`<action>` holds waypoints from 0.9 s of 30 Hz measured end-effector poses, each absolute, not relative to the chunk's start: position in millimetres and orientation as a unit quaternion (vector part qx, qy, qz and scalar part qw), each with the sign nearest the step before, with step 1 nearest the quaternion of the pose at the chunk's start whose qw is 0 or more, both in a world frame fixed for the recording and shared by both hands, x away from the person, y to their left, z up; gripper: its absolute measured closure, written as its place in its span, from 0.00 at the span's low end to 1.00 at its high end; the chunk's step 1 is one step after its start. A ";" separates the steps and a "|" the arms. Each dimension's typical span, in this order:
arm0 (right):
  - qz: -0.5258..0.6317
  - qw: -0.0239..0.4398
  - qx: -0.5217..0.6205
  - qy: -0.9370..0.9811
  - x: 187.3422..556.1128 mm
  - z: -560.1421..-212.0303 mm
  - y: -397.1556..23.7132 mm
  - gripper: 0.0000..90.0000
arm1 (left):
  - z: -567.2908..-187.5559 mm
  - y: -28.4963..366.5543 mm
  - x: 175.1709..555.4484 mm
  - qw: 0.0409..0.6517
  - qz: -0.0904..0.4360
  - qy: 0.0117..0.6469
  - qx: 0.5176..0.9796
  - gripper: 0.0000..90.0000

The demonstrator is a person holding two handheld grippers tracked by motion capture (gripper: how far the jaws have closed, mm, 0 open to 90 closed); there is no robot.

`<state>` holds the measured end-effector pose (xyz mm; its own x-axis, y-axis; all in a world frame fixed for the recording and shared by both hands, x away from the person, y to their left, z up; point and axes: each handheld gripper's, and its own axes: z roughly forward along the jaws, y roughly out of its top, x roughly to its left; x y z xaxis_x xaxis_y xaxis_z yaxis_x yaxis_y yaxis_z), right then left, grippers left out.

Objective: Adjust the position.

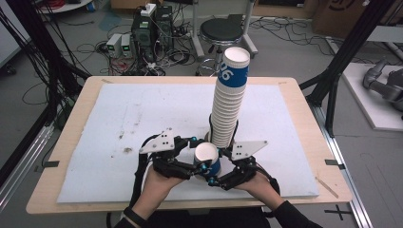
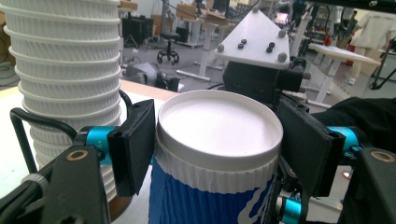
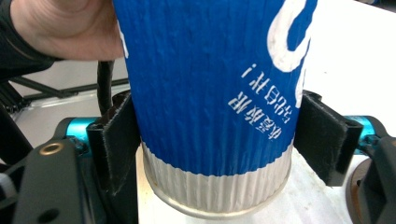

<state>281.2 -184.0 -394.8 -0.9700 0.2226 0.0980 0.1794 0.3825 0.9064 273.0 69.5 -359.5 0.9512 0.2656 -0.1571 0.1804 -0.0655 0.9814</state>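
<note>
Two hand-held grippers (image 1: 207, 168) clamping blue cup (image 1: 209, 159), white "96" on stack (image 1: 229, 99)

Left black two-jaw claw (image 1: 198, 167): grey three-cornered plate, dark screws, cyan collars, black cable. Right black claw (image 1: 215, 176): same build. Black sleeves, black wristband at 6 o'clock.

Cup stack (image 1: 227, 104) base behind claws

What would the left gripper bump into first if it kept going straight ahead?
Its jaws already flank the blue cup. Straight beyond that, the right gripper looks likely to be next, though depth is unclear.
</note>
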 end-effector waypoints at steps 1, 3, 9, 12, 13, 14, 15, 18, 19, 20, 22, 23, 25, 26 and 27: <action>0.542 0.021 0.119 0.832 281.4 -394.6 -184.4 0.25 | -358.7 69.9 273.5 0.663 0.032 0.150 0.733 0.34; 0.539 0.022 0.116 0.834 281.4 -393.7 -184.8 0.26 | -356.5 69.8 274.1 0.655 0.029 0.150 0.740 0.33; 0.533 0.023 0.106 0.839 282.4 -387.5 -188.2 0.28 | -349.3 68.8 274.9 0.620 0.025 0.144 0.771 0.29; 0.515 0.024 0.097 0.851 282.7 -383.5 -189.0 0.28 | -343.3 70.6 275.6 0.600 0.016 0.140 0.787 0.28; 0.502 0.018 0.098 0.859 281.9 -382.0 -188.9 0.28 | -341.5 70.7 276.0 0.593 0.010 0.139 0.793 0.28; 0.488 0.019 0.099 0.867 281.4 -380.9 -188.6 0.28 | -340.0 70.7 275.9 0.586 0.008 0.138 0.799 0.28; 0.479 0.020 0.094 0.873 281.9 -380.4 -188.3 0.28 | -338.4 70.4 275.6 0.577 0.008 0.135 0.806 0.27; 0.452 0.016 0.082 0.888 281.4 -378.7 -186.6 0.28 | -336.3 66.9 275.3 0.548 -0.002 0.123 0.827 0.27; 0.444 0.014 0.078 0.893 281.1 -378.2 -185.9 0.28 | -336.4 64.8 274.5 0.536 -0.003 0.120 0.836 0.27; 0.433 0.011 0.076 0.898 280.5 -377.6 -185.1 0.28 | -336.9 61.6 273.6 0.522 -0.002 0.116 0.845 0.27; 0.413 0.014 0.066 0.908 279.4 -376.7 -183.0 0.28 | -338.2 58.5 272.6 0.509 0.002 0.113 0.853 0.27; 0.406 0.017 0.061 0.911 278.6 -376.6 -182.0 0.28 | -339.4 57.0 272.4 0.505 0.000 0.112 0.856 0.28; 0.398 0.020 0.057 0.915 277.4 -374.9 -181.4 0.28 | -341.6 56.2 272.2 0.498 -0.001 0.110 0.860 0.31; 0.397 0.018 0.055 0.916 277.2 -374.3 -181.7 0.28 | -342.4 56.3 272.7 0.496 -0.002 0.110 0.861 0.32; 0.397 0.019 0.055 0.916 277.2 -373.9 -181.9 0.27 | -342.9 56.5 273.0 0.496 -0.002 0.109 0.862 0.32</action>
